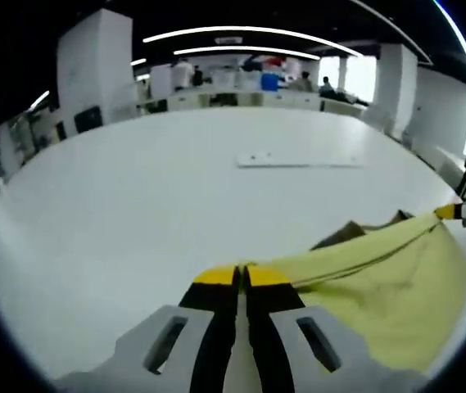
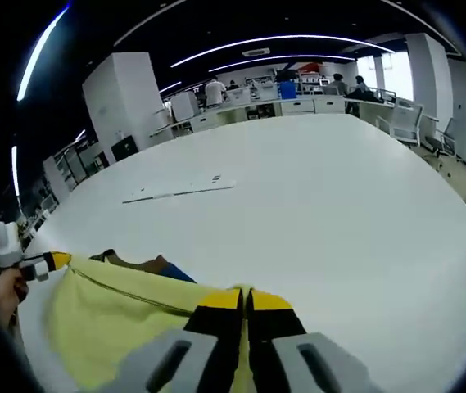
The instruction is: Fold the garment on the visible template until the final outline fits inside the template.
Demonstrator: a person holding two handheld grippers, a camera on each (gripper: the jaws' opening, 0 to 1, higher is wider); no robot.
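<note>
Left gripper view, one yellow garment (image 1: 380, 278), two grippers, jaws pinching it

yellow garment (image 1: 380, 282), white table (image 1: 175, 205), yellow-tipped tongs (image 1: 242, 276)

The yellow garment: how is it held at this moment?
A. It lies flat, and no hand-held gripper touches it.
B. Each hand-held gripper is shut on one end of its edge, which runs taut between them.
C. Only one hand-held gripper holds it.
B: the left hand-held gripper and the right hand-held gripper are each shut on the yellow garment, its edge taut between them.
</note>
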